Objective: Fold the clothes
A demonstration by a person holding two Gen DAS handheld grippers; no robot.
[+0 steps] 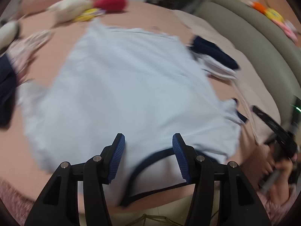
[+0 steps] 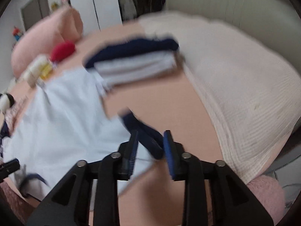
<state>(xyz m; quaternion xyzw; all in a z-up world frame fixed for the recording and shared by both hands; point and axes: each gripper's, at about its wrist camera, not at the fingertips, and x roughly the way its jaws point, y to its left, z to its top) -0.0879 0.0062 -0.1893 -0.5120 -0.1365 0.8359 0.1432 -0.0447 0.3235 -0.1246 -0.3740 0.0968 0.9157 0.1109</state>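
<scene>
I see a light blue T-shirt lying spread flat on the pink bed sheet, with its navy-trimmed neckline at the near edge of the bed. My left gripper hovers over this neckline with its jaws wide apart, and nothing is between the blue pads. In the right wrist view, my right gripper is at the near right side of the shirt. Its jaws are narrower, and the navy sleeve cuff passes between them, but the picture is blurred and I cannot tell if the pads really press the cloth.

Beyond the shirt on the right there is a stack of folded clothes, navy pieces on top of white ones. A cream blanket lies further right, along the grey padded headboard. At the far left I see a pink pillow, a red plush toy and a white plush toy near it. More dark navy clothes lie at the left edge of the bed in the left wrist view.
</scene>
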